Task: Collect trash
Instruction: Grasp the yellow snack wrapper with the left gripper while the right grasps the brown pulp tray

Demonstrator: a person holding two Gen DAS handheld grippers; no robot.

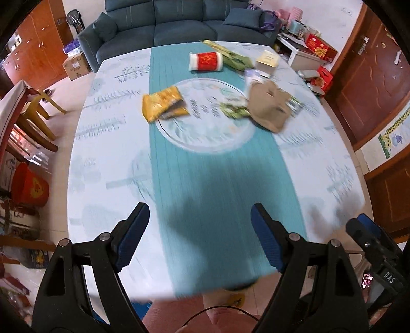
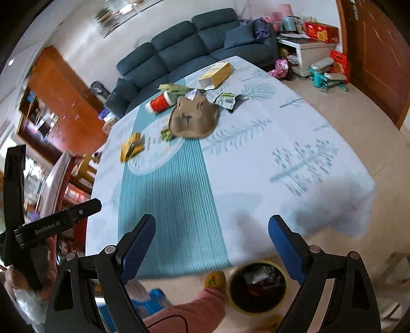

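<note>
Trash lies at the far half of the table (image 1: 115,164): a yellow snack wrapper (image 1: 161,105) (image 2: 132,148), a red-and-white cup (image 1: 206,61) (image 2: 160,102) on its side, a brown paper bag (image 1: 269,107) (image 2: 193,119), green wrappers (image 1: 234,110) (image 2: 166,133) and a small open carton (image 1: 266,62) (image 2: 216,75). My left gripper (image 1: 200,235) hangs open and empty over the near end of the teal runner. My right gripper (image 2: 212,246) is open and empty above the table's near edge. A bin (image 2: 257,287) lined with a dark bag stands on the floor below it.
A dark blue sofa (image 1: 179,23) stands behind the table. Wooden chairs (image 1: 28,115) and a red bucket (image 1: 29,188) are at the left. A white cabinet with boxes (image 2: 305,48) is at the far right. A pink sleeve (image 2: 184,315) shows near the bin.
</note>
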